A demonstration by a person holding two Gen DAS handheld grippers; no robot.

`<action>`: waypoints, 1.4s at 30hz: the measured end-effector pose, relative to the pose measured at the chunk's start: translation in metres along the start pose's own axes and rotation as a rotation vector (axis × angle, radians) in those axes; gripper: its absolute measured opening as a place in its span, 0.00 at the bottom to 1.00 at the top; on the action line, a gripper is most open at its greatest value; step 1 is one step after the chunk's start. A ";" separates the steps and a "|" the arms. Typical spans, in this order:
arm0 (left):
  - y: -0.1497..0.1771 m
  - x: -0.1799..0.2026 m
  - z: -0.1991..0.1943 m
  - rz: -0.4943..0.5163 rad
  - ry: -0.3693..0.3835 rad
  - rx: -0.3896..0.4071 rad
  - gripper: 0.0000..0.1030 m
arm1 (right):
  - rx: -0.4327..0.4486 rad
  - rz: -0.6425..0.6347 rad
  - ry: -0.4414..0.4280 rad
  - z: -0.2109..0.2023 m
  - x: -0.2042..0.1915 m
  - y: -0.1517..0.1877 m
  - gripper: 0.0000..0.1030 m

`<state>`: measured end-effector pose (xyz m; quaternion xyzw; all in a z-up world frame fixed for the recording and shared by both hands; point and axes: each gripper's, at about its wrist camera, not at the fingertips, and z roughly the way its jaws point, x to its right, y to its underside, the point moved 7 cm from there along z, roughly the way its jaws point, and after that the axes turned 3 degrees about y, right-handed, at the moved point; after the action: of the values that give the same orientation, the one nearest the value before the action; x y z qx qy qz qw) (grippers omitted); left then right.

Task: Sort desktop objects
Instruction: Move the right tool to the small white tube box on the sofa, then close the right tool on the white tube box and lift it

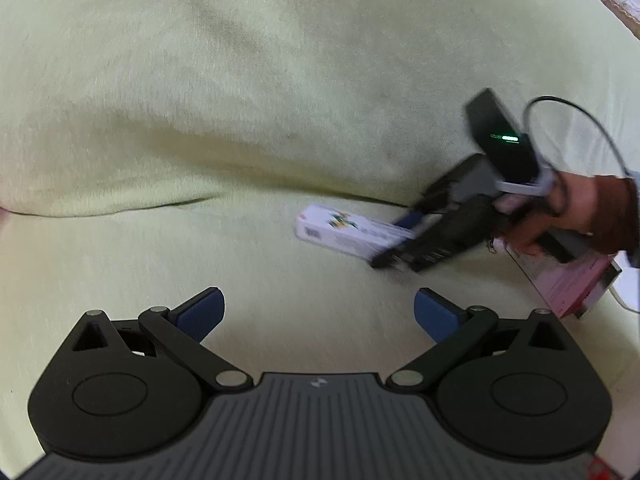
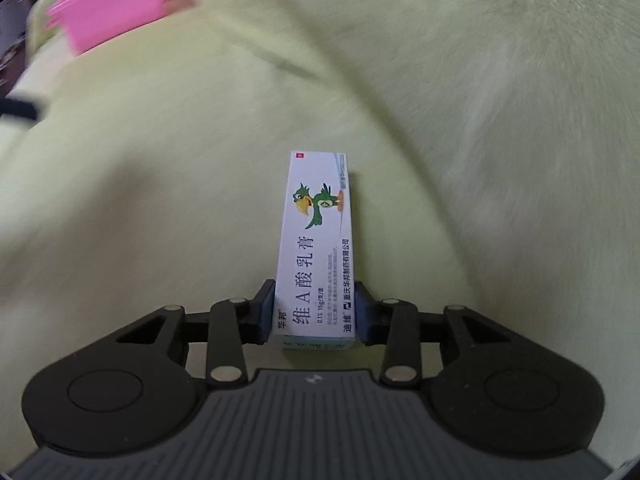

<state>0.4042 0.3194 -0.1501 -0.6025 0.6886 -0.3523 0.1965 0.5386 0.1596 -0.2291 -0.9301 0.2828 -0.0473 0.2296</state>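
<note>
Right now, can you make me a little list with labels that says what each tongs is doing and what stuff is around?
surface: pale green cloth
left tongs: open, holding nothing
right tongs: shut on the white box, gripping it near one end
box picture: a green cartoon bird
box in left view: sticking out from the right tongs, seemingly just above the cloth
hand: holding the right tongs' handle
pink box: lying at the right edge, behind the hand
pink thing: blurred, far left in the right view
</note>
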 end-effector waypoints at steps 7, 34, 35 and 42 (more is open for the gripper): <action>0.011 0.016 -0.007 -0.001 0.022 -0.024 0.98 | -0.015 -0.051 -0.016 -0.026 -0.031 0.032 0.70; -0.005 0.138 -0.139 0.027 0.003 0.027 0.98 | 0.171 -0.153 0.065 -0.215 -0.089 0.042 0.33; -0.004 0.146 -0.146 0.031 0.005 0.030 0.98 | 0.181 -0.156 0.066 -0.226 -0.094 0.047 0.33; 0.014 0.200 -0.187 0.033 0.033 0.031 0.98 | 0.244 -0.189 0.041 -0.295 -0.136 0.088 0.33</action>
<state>0.2256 0.1728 -0.0034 -0.5820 0.6961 -0.3695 0.2004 0.3166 0.0512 -0.0004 -0.9166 0.1909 -0.1215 0.3296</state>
